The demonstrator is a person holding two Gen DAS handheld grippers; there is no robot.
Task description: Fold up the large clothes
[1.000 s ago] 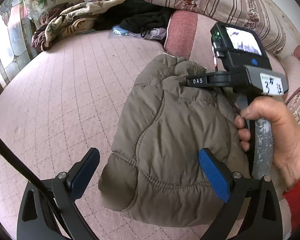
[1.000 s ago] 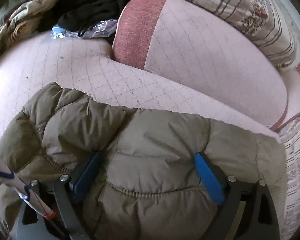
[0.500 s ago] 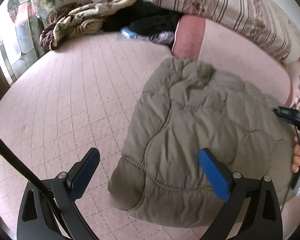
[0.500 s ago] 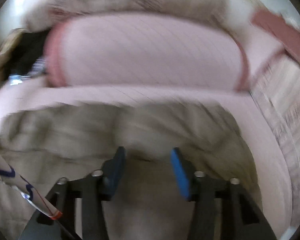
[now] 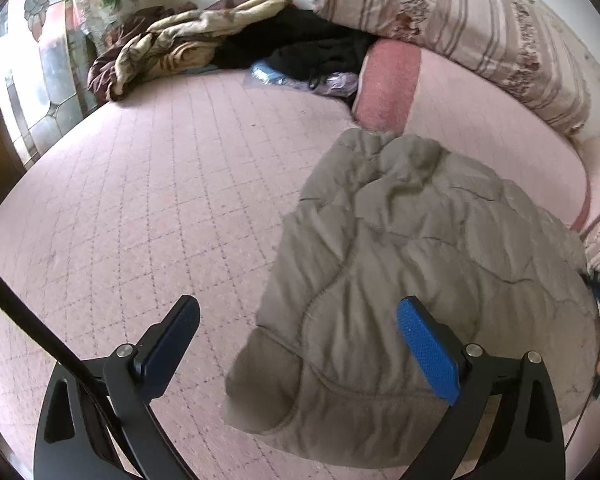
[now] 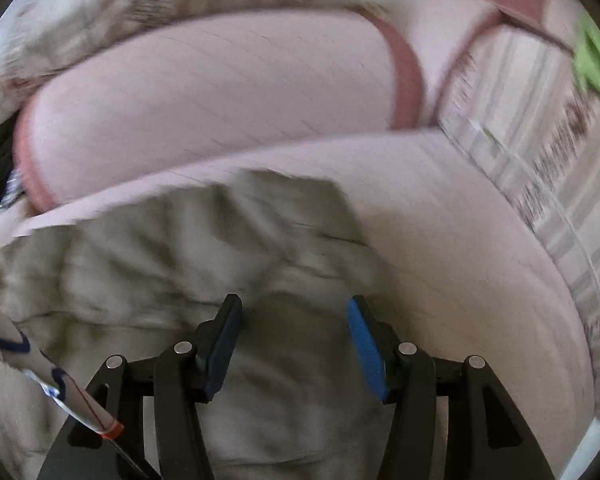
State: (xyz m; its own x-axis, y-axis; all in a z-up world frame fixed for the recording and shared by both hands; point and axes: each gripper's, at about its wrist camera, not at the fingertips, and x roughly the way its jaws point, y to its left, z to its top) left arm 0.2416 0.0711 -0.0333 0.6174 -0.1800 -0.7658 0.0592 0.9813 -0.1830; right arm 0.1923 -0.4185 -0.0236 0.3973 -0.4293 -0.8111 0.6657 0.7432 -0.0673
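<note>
**On the pink bed: a puffy jacket, folded**

Olive quilted jacket [image 5: 412, 280] lies bundled on the pink bedspread [image 5: 160, 200] — soft, light, springy, likely slippery; best pinched at a stitched hem. Left gripper [image 5: 300, 344] hangs spread and empty. Right gripper [image 6: 294, 344], half-parted over blurred fabric, grasps nothing — pillows [image 5: 460, 32] behind

- A home bedroom: a pink quilted bedspread [image 5: 148, 208] covers the mattress.
- Striped floral pillows [image 5: 452, 36] line the wall.
- A rumpled blanket [image 5: 172, 52] and dark clothes [image 5: 312, 52] lie heaped (near a stained-glass pane [image 5: 40, 80]).
</note>
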